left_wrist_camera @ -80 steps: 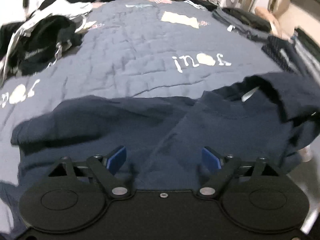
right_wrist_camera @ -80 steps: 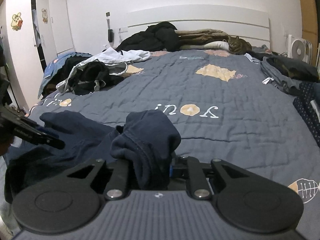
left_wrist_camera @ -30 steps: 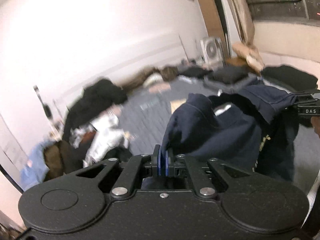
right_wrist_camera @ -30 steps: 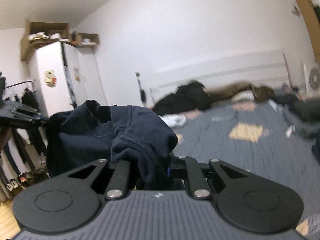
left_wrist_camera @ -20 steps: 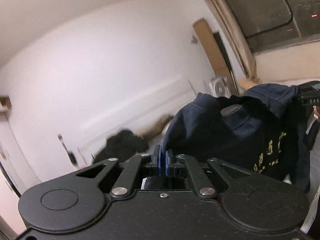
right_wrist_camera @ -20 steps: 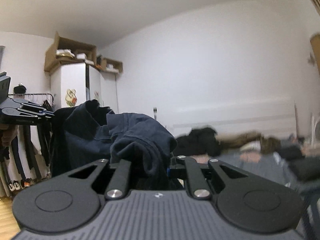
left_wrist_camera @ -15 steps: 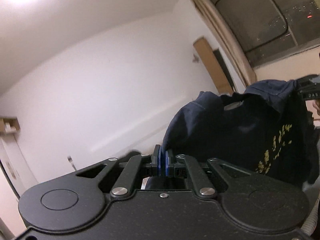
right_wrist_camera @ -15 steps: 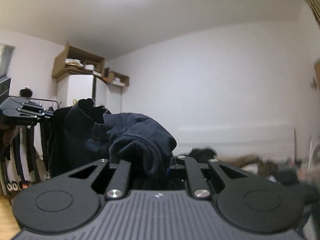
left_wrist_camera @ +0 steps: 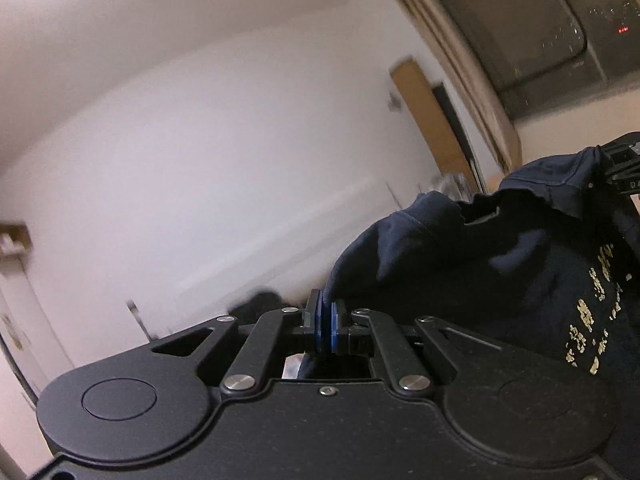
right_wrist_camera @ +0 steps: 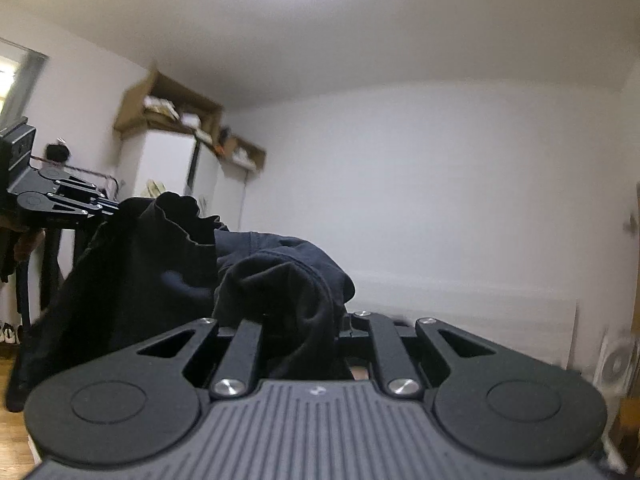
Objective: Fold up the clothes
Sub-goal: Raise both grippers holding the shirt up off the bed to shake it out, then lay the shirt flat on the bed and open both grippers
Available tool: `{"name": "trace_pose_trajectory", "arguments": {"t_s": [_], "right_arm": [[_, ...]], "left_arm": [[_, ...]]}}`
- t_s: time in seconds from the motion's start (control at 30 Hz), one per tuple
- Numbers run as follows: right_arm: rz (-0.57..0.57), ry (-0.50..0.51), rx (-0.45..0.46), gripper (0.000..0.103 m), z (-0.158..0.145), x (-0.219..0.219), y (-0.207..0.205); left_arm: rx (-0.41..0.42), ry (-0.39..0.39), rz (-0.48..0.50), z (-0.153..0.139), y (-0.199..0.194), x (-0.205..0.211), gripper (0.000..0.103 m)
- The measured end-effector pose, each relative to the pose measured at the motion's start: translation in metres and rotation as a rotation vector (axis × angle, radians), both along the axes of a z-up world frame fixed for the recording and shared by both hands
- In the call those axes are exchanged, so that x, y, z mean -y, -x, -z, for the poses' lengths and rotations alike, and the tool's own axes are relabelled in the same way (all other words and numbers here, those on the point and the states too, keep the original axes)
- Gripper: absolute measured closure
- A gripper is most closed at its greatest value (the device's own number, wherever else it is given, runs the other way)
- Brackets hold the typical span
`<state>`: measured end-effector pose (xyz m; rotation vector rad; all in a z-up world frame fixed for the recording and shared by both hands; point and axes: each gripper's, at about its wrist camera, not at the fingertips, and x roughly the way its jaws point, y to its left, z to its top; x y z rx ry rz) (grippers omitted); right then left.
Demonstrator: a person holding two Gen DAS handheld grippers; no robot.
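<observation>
Lifted off the bed, navy sweatshirt (left_wrist_camera: 500, 264) hangs stretched sideways between clenched left claw (left_wrist_camera: 326, 326) and right claw (right_wrist_camera: 338, 326).

The left gripper (left_wrist_camera: 326, 326) has a matte black body with two round raised discs, angled link arms pinned by silver screws, one small screw at the centre, and blue pads (left_wrist_camera: 318, 320) on its fingertips. The right gripper (right_wrist_camera: 304, 322) is black too, but its top plate is grey and ribbed lengthwise (a tiny pale mark sits at its front edge), with silver screws on its links.
</observation>
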<state>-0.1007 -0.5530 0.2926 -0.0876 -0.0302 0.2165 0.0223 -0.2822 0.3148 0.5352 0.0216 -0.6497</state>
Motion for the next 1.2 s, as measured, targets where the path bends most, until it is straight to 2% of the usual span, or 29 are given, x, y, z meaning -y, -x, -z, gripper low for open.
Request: {"name": "trace_pose_trajectory", "arguments": {"t_s": [0.13, 0.3, 0.4, 0.5, 0.6, 0.73, 0.8, 0.9, 0.93, 0.97, 1.0, 1.07, 1.17, 1.2], "right_arm": [[0.045, -0.036, -0.158, 0.091, 0.056, 0.018, -0.088], [0.124, -0.061, -0.367, 0.091, 0.157, 0.032, -0.219], [0.176, -0.050, -0.455, 0.091, 0.216, 0.035, -0.289], [0.217, -0.022, -0.529, 0.091, 0.269, 0.044, -0.343], [0.244, 0.016, -0.569, 0.091, 0.307, 0.048, -0.374], [0.264, 0.022, -0.596, 0.091, 0.340, 0.056, -0.395], [0.266, 0.037, -0.615, 0.091, 0.352, 0.057, -0.405], [0.273, 0.068, -0.662, 0.087, 0.380, 0.052, -0.420], [0.285, 0.084, -0.676, 0.083, 0.389, 0.051, -0.423], [0.302, 0.100, -0.692, 0.074, 0.396, 0.051, -0.424], [0.320, 0.109, -0.698, 0.070, 0.400, 0.052, -0.424], [0.350, 0.115, -0.695, 0.058, 0.400, 0.057, -0.419], [0.370, 0.092, -0.662, 0.046, 0.383, 0.071, -0.403], [0.383, 0.088, -0.643, 0.046, 0.373, 0.074, -0.393]], "left_arm": [[-0.139, -0.039, -0.018, 0.062, -0.107, 0.041, 0.099], [-0.303, -0.097, -0.068, 0.157, -0.238, 0.097, 0.099], [-0.377, -0.131, -0.105, 0.216, -0.306, 0.120, 0.099], [-0.413, -0.137, -0.132, 0.253, -0.344, 0.116, 0.099], [-0.437, -0.128, -0.153, 0.278, -0.377, 0.111, 0.099], [-0.454, -0.101, -0.168, 0.314, -0.391, 0.088, 0.099], [-0.490, -0.089, -0.171, 0.338, -0.398, 0.088, 0.098], [-0.552, -0.114, -0.205, 0.373, -0.409, 0.097, 0.093], [-0.555, -0.113, -0.217, 0.376, -0.409, 0.095, 0.089], [-0.548, -0.097, -0.222, 0.374, -0.402, 0.088, 0.080], [-0.541, -0.081, -0.226, 0.372, -0.395, 0.081, 0.072], [-0.527, -0.049, -0.234, 0.368, -0.382, 0.068, 0.036], [-0.507, -0.001, -0.247, 0.362, -0.362, 0.048, 0.033], [-0.505, 0.022, -0.253, 0.359, -0.352, 0.042, 0.033]]}}
